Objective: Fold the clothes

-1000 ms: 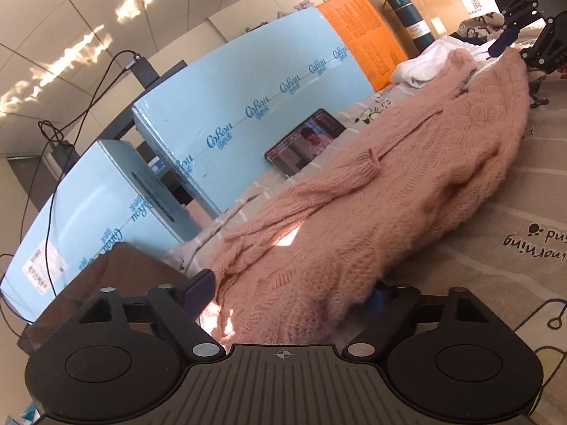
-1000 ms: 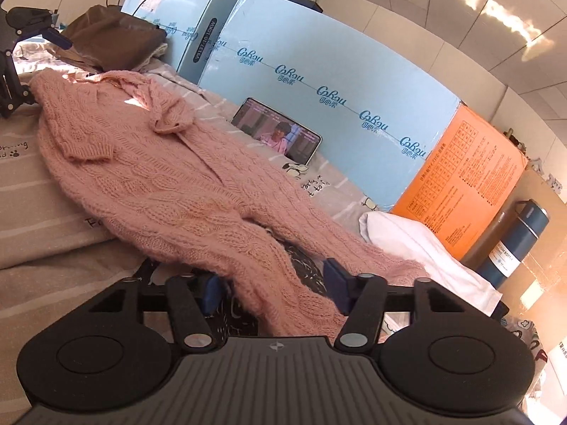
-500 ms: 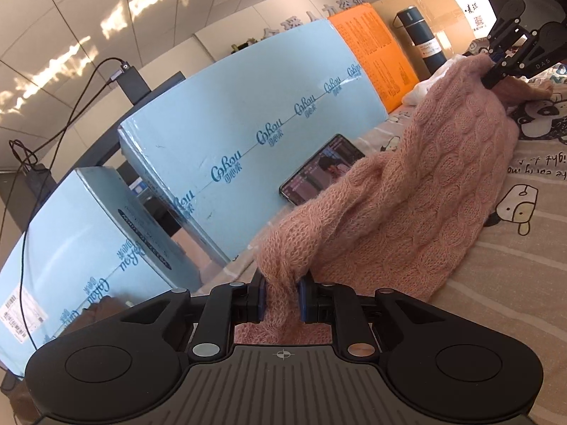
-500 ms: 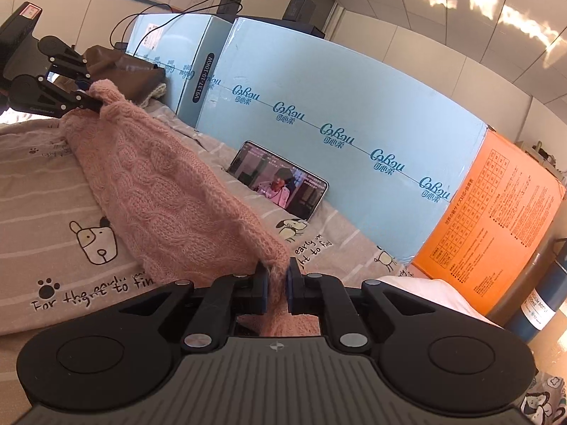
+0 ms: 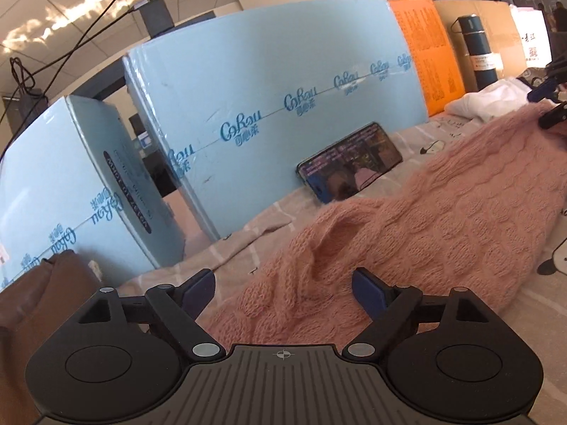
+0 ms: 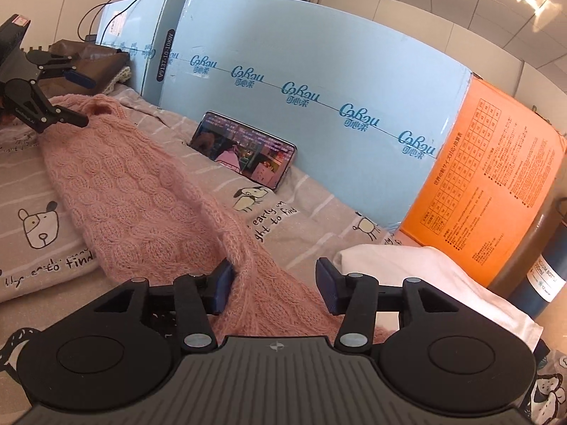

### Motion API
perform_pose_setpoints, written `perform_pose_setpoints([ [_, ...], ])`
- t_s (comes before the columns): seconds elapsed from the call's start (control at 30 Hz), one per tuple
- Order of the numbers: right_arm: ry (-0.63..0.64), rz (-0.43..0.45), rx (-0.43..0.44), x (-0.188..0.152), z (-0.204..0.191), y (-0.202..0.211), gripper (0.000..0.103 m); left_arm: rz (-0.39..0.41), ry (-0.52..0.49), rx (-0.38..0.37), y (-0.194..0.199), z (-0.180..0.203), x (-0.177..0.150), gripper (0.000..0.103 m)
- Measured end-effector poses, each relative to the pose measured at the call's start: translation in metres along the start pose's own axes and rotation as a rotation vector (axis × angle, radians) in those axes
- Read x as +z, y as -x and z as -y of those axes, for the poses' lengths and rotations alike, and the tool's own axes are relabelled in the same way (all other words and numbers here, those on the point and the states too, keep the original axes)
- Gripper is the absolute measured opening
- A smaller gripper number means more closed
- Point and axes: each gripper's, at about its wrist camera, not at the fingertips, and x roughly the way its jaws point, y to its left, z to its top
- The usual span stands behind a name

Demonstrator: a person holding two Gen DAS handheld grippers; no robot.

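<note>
Blue cartons (image 5: pixel 269 113) back a cartoon-print bedsheet (image 6: pixel 301 226) where a pink knit sweater (image 5: pixel 443 226) lies in a long band, apparently just laid down for folding. Each end rests between spread jaws gripping nothing: the left gripper (image 5: pixel 283 287) and right gripper (image 6: pixel 274 288) sit low and level over the cloth. A phone (image 6: pixel 244 156) leans beyond the jaws.

"CoRou" on blue boxes (image 6: pixel 319 81); "to find" on bedsheet (image 6: pixel 304 226)
</note>
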Motion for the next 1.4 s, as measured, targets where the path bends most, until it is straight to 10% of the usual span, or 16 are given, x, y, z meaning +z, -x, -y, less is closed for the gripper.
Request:
perform_pose_setpoints([
  [0.53, -0.215, 0.05, -0.289, -0.036, 0.053, 0.05, 0.063, -0.024, 0.167, 0.11, 0.014, 0.001, -0.007, 0.089],
  [0.73, -0.534, 0.159, -0.327, -0.04, 0.057, 0.06, 0.068, 0.005, 0.48, 0.086, 0.043, -0.011, -0.02, 0.093],
  [1.07, -0.694, 0.018, -0.352, -0.046, 0.028, 0.047, 0.067, 0.01, 0.5, 0.079, 0.042, -0.012, -0.021, 0.094],
  [1.23, -0.671, -0.021, -0.352, -0.048, 0.023, 0.04, 0.019, 0.004, 0.505, 0.075, 0.042, -0.013, -0.022, 0.094],
  [1.4, -0.626, 0.044, -0.347, -0.042, 0.018, 0.049, 0.011, -0.001, 0.506, 0.072, 0.041, -0.013, -0.022, 0.094],
])
